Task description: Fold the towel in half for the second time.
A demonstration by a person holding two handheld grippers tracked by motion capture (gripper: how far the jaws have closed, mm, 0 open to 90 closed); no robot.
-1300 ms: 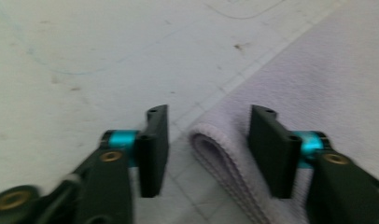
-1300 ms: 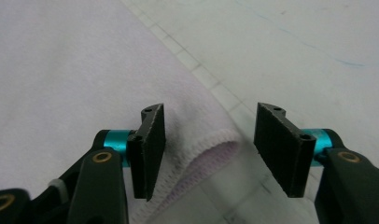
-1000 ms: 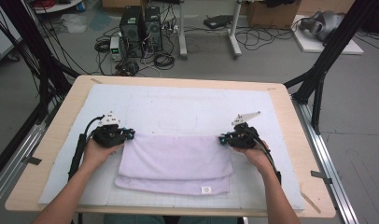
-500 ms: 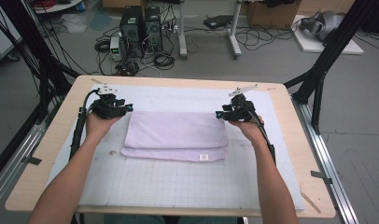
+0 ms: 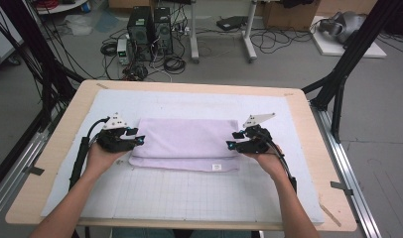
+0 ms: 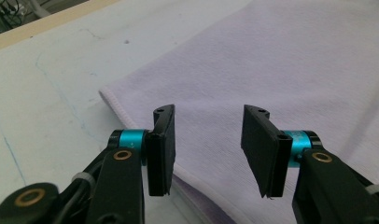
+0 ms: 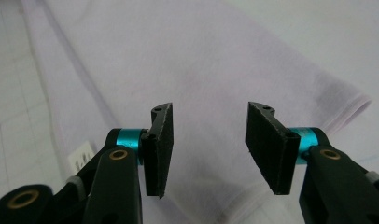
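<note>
Centrally on the white gridded mat [image 5: 189, 198] lies the folded lilac towel [image 5: 187, 144], a soft terry rectangle with stitched hems and a small white label [image 5: 217, 167] at its near edge. Its layers lie flat, the lower one showing as a narrow strip along the near side. My left gripper [image 5: 139, 140] sits at the towel's left end, its jaws having just been opening; they stand apart with nothing clamped, the black ribbed pads [image 6: 160, 147] hovering over the cloth's hemmed corner. My right gripper [image 5: 230, 145] sits at the right end, jaws likewise just opened and apart, empty, above the weave. The mat covers a pale wooden table [image 5: 294, 96] with rounded corners.
</note>
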